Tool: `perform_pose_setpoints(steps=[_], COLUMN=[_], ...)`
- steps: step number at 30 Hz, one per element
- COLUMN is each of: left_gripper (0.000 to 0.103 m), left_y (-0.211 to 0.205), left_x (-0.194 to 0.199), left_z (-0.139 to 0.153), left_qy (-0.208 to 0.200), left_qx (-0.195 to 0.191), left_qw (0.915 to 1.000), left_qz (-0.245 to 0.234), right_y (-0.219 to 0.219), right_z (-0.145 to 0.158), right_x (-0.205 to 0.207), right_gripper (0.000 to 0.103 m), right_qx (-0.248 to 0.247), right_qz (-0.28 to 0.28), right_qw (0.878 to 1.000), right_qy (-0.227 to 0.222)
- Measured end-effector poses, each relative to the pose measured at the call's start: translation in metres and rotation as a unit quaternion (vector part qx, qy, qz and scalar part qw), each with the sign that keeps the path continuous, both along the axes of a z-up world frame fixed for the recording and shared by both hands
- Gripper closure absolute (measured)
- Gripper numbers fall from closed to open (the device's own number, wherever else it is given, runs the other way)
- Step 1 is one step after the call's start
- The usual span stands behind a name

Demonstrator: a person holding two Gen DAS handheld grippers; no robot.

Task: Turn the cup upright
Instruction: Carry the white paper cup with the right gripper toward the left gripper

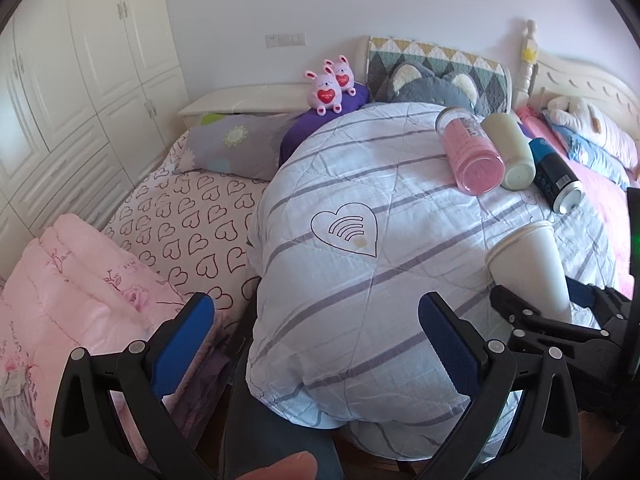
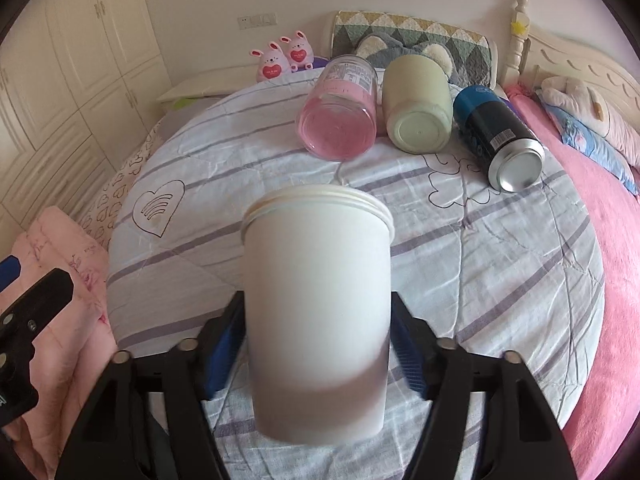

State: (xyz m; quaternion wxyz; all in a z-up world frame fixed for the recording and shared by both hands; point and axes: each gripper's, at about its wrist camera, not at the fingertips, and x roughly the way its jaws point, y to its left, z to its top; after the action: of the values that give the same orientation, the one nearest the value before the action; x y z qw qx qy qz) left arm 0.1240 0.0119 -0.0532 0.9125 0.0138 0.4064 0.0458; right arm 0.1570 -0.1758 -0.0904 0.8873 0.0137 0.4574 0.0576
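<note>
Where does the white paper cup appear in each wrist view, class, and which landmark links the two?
Left wrist: white paper cup at right edge, gripped by the right claw.
Right wrist: centre foreground, between the claw's blue pads.
Shared landmark: pink glass jar lying on the striped quilt.

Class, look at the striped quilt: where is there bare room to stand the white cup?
Free: the striped quilt between the heart print and the white cup, and right of the cup. Crowded: the far edge, where pink jar, cream cup and blue can lie.
</note>
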Motion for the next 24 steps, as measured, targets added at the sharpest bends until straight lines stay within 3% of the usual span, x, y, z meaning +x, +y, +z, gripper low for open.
perform_pose_setpoints(steps=[5, 11, 17, 24], left_gripper=[0.0, 0.0, 0.0, 0.0], left_y=[-0.003, -0.019, -0.038, -0.06], left_x=[-0.008, -0.015, -0.022, -0.032], left_z=[0.006, 0.012, 0.014, 0.014], left_qy=[-0.004, -0.007, -0.004, -0.001], left_qx=[-0.001, -0.002, 0.001, 0.011], left_qw=[1.0, 0.9998, 0.9996, 0.999], left_qz=[-0.003, -0.016, -0.029, -0.042], right_y=[-0.01, -0.046, -0.078, -0.083], right_z=[0.016, 0.041, 0.036, 0.031], right_x=[-0.019, -0.057, -0.083, -0.096], right_gripper=[0.018, 0.018, 0.018, 0.018], right_qx=[0.016, 0.044, 0.058, 0.07], right_qz=[-0.001, -0.046, -0.091, -0.091], right_qw=[1.0, 0.995, 0.992, 0.991], right_qy=[-0.024, -0.072, -0.071, -0.072])
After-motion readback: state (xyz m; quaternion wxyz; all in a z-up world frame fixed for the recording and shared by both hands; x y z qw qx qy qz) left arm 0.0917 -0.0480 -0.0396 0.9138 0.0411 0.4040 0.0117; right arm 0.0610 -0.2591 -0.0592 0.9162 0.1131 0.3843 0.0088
